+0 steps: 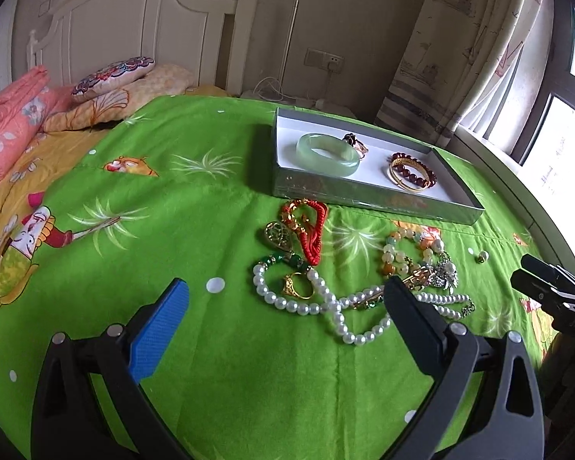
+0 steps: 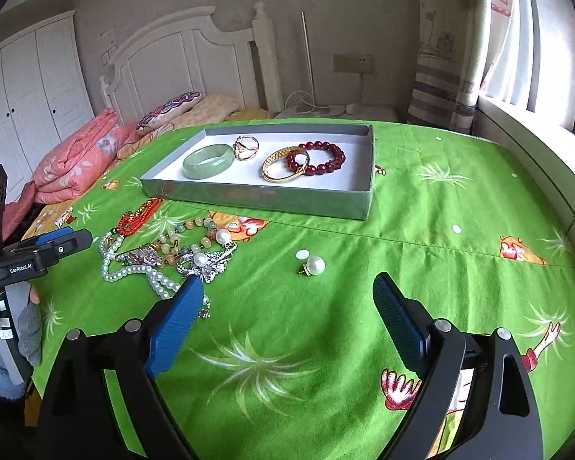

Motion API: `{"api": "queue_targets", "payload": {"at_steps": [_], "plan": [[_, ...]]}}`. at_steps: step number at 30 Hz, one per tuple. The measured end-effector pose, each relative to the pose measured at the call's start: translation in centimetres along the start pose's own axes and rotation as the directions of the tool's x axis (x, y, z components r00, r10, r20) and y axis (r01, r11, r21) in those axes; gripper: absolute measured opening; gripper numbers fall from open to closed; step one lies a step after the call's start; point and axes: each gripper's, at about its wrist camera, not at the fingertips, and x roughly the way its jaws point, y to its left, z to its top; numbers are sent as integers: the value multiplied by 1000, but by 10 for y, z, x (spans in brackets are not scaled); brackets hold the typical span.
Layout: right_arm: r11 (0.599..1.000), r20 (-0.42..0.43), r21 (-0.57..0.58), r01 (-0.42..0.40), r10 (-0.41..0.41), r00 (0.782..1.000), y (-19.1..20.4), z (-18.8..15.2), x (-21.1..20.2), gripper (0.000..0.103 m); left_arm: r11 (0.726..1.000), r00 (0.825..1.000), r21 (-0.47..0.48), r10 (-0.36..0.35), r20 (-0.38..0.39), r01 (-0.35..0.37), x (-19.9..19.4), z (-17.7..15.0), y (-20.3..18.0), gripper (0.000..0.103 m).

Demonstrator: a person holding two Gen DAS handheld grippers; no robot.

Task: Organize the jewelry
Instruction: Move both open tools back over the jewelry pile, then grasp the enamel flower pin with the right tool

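Note:
A grey box [image 1: 364, 193] [image 2: 257, 195] on the green bedspread holds a jade bangle [image 1: 327, 152] [image 2: 208, 161], a ring [image 1: 356, 142] [image 2: 246, 147], a gold bangle [image 2: 283, 165] and a dark red bead bracelet [image 1: 416, 174] [image 2: 320, 159]. In front of it lies a pile: red cord bracelet [image 1: 310, 226], pearl necklace [image 1: 337, 308] [image 2: 149, 274], gold ring [image 1: 297, 285], coloured bead bracelet [image 1: 402, 253] [image 2: 188, 232], silver brooch [image 2: 207, 260]. A pearl earring [image 2: 313, 266] [image 1: 482, 256] lies apart. My left gripper [image 1: 287, 303] is open above the pearls. My right gripper [image 2: 287, 291] is open near the earring.
Pillows [image 1: 115, 76] and a folded pink quilt [image 1: 7, 122] lie at the head of the bed by the white headboard [image 2: 180, 50]. A window and curtain [image 2: 517, 57] are on the right. The left gripper shows at the left edge of the right wrist view [image 2: 38, 249].

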Motion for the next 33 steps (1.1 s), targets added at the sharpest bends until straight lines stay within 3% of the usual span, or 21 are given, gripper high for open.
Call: {"api": "queue_targets", "payload": {"at_steps": [16, 24, 29, 33], "plan": [[997, -13, -34, 69, -69, 997, 11, -2, 5, 86, 997, 997, -57, -54, 53, 57, -11, -2, 9, 101], [988, -46, -151, 26, -33, 998, 49, -3, 17, 86, 992, 994, -90, -79, 71, 86, -14, -4, 14, 101], [983, -60, -181, -26, 16, 998, 66, 1, 23, 86, 988, 995, -152, -26, 96, 40, -18, -3, 23, 101], [962, -70, -266, -70, 53, 996, 89, 11, 34, 85, 981, 994, -185, -33, 104, 52, -19, -3, 30, 101]]}}
